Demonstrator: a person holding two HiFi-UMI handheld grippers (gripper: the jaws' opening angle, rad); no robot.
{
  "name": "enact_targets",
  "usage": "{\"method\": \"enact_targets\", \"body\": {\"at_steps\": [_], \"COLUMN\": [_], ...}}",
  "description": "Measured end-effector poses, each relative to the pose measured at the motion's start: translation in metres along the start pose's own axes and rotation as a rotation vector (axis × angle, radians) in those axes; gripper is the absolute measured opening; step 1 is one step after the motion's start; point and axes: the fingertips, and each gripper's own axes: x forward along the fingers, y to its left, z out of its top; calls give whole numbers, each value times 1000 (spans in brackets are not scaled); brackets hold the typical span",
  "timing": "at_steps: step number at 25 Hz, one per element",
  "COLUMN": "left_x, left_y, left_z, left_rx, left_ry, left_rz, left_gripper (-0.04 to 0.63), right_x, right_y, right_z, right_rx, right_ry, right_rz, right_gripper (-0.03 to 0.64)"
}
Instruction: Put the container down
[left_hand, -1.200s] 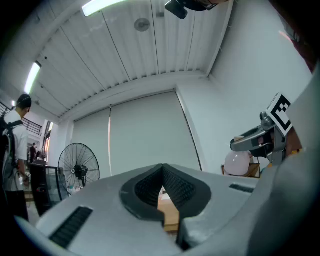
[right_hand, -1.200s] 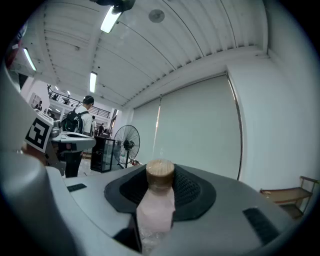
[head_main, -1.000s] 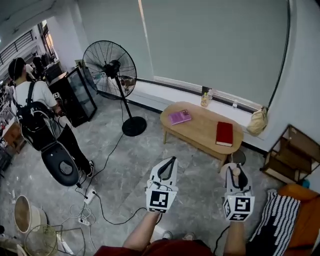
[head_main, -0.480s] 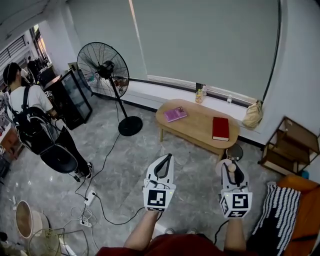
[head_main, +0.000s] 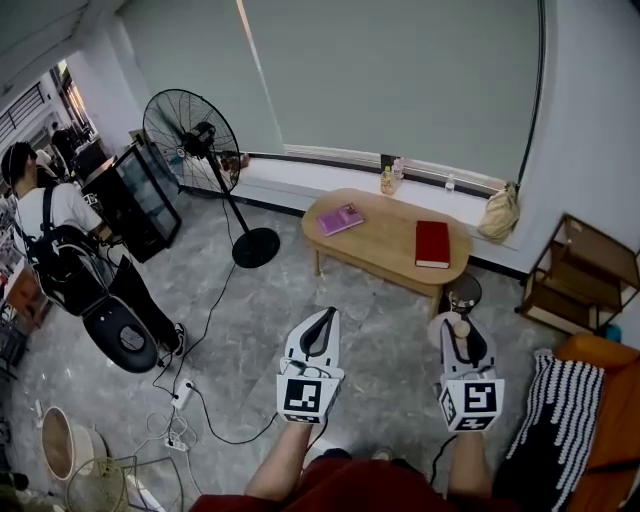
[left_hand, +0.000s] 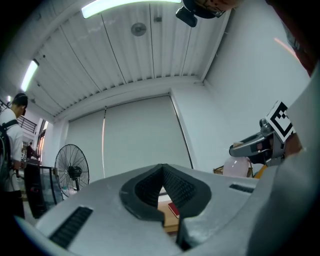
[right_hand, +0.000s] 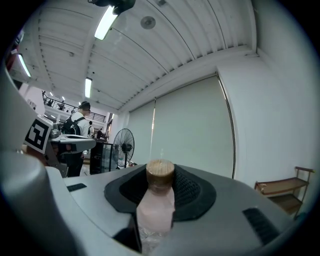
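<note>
Pale-pink bottle (right_hand: 155, 212), probably light and slick, is clamped below its brown cap (right_hand: 160, 171) by the right claw (head_main: 463, 335); left claw (left_hand: 163, 174) closed, empty.

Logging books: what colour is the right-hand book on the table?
Book: dark red, best in head view.

A wooden table (head_main: 385, 245) carries a red book (head_main: 432, 244) and a purple book (head_main: 340, 219), well apart; a pedestal fan (head_main: 190, 128) stands nearby, and perhaps small bottles (head_main: 386, 181) on the sill (head_main: 300, 176).

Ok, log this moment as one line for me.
right gripper: shut on bottle | left gripper: shut, empty | bottle: not set down | wooden table: ahead
</note>
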Motion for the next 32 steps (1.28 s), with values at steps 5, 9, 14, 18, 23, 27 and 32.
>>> {"method": "enact_targets", "body": {"at_steps": [5,9,14,18,23,27,32], "left_x": [5,15,33,54,79,99,125], "left_y": [-19,-23,-10,5,36,73,115], "left_z": [-5,-11,-16,-26,-38,-51,-67], "left_rx": [-7,3,24,25,1,-6,-16], "left_ry": [11,21,11,1,1,-5,7], "left_rz": [5,1,-9,-15,-11,-3,-4], "left_gripper": [5,5,5,5,5,5,5], "right_x": [-7,2,24,48,87,126,174], "right_y": [-18,-24,-21,-20,-12,5,21], "right_z": [-11,-18,-19,-20,-19,-18,-17], "right_rx": [10,11,11,-8,-40,-84,-91], "right_ry": [10,25,31,40,47,54,75], "right_rz": [2,10,11,9,9,29,27], "right_gripper": [132,132,132,132,132,132,132]}}
